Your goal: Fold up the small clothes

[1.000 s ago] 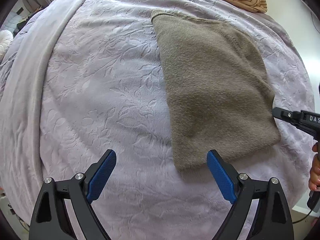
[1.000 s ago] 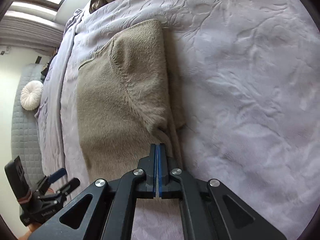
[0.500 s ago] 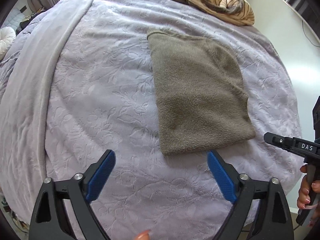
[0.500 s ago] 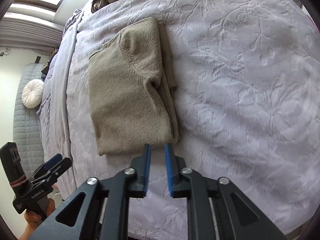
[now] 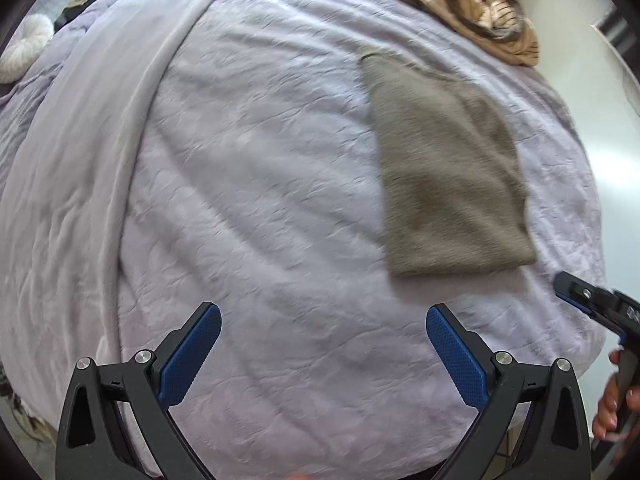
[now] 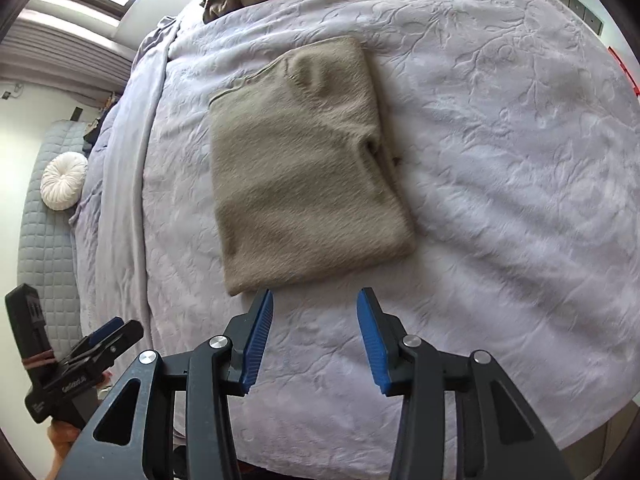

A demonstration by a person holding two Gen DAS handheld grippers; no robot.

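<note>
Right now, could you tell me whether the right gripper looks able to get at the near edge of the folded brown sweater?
Probably yes. The right gripper sits just short of the sweater, its fingers opening with nothing between them, and only bare bedspread lies in the gap. The left gripper is off to the side.

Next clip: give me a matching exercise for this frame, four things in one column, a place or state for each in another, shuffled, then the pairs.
Things:
1. taupe fleece garment
2. striped clothes pile
3. round white cushion
4. left claw

Places or states:
A. wide open, nothing between its jaws
B. off the bed, on grey quilting
C. folded flat on the lilac bedspread
D. heaped at the bed's far edge

Pairs: 1-C, 2-D, 3-B, 4-A
</note>
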